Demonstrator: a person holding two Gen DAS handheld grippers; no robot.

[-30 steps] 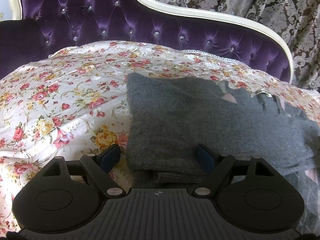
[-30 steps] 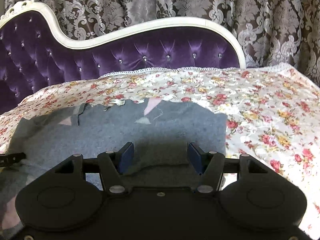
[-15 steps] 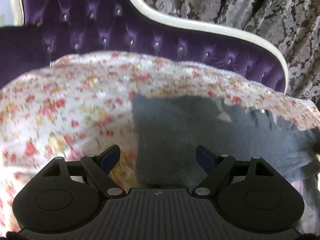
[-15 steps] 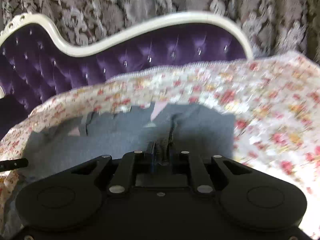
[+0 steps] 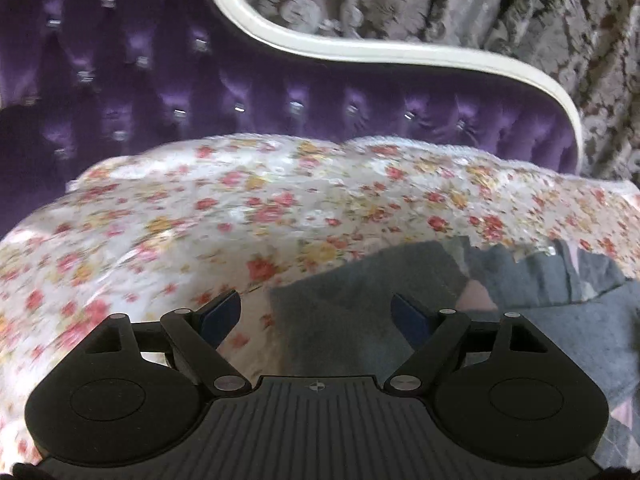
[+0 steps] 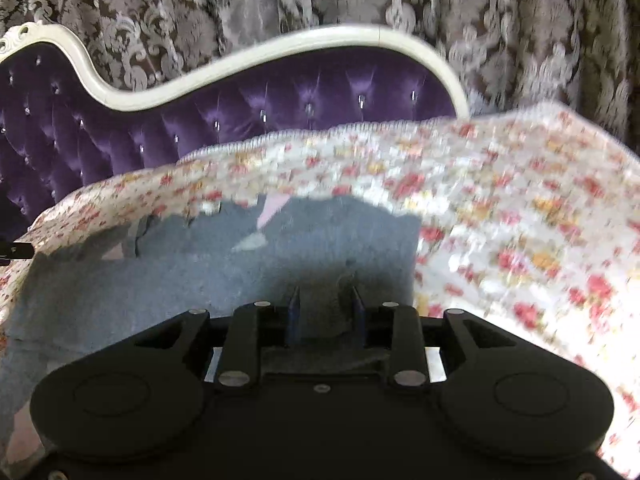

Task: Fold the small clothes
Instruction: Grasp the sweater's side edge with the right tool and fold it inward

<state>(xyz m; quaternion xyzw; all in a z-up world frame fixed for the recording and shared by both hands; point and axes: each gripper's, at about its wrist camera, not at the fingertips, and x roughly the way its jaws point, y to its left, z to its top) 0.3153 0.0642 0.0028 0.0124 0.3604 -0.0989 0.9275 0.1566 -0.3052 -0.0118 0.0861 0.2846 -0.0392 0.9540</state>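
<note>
A: Status chk. Grey knit garment [image 5: 360,312] lying on floral cover [image 5: 248,216] of purple tufted sofa [image 5: 280,92], toward front edge, spread wide left-to-right in right-wrist view [image 6: 224,252].

B: Tool states?

A: Left gripper [image 5: 316,312]: fingers spread wide, nothing between, hovering over garment's left end. Right gripper [image 6: 325,304]: fingers drawn close, a bunch of grey fabric pinched between them at near hem.

B: Contact on left side?

A: Can't tell if left pads touch cloth; looks apart. Both views motion-blurred.

B: Progress est.?

A: Early-to-mid, judged from lay only. Left end looks squared off, w/ a straight edge, poss. one fold layer there; not certain. Far edge ragged, pale pink lining or patches [image 6: 272,208] showing near collar area. Rest of body flat and unfolded, by the look of it.

B: Remaining?

A: Prob. carry pinched hem over toward far edge, flatten, then fold ends in for a compact bundle. Left side needs own grip first for an even lift.

B: Risks?

A: One-sided lift likely skews fold; soft knit sags, bunches. Slick-looking cover may slide w/ it.
</note>
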